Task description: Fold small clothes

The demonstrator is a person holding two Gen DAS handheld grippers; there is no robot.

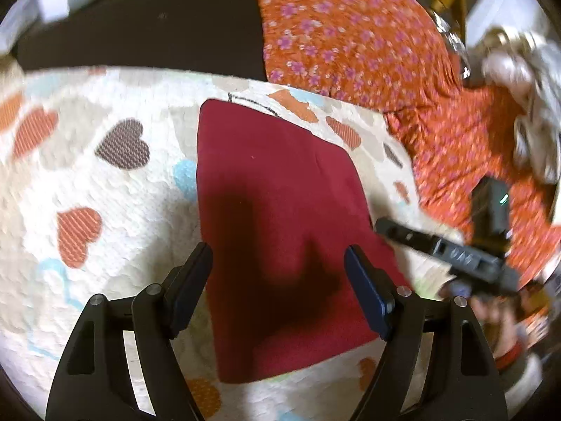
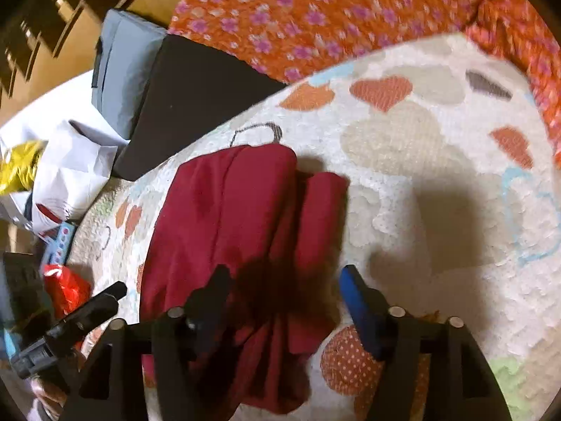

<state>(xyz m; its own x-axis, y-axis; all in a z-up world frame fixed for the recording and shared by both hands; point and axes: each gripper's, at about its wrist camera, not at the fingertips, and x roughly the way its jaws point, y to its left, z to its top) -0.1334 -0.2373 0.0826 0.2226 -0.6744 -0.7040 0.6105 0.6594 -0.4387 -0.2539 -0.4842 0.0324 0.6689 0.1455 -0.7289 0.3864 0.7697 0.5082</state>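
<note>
A dark red garment (image 1: 277,189) lies folded into a long strip on a white rug with heart shapes (image 1: 105,210). My left gripper (image 1: 278,259) hovers over its near half, open, the pads wide apart and clear of the cloth. In the right wrist view the same garment (image 2: 238,217) lies rumpled, with a rolled fold on its right side. My right gripper (image 2: 284,280) is open above its near end, not pressing on it. Each view catches the other gripper at its edge: the right gripper (image 1: 438,245) and the left gripper (image 2: 70,326).
Orange cloth with purple flowers (image 1: 350,35) borders the far side of the rug. A black pad (image 2: 189,98) and a grey-blue cushion (image 2: 122,70) lie to the left, with a white bag (image 2: 73,168), something yellow (image 2: 17,168) and a red bag (image 2: 66,287) near them.
</note>
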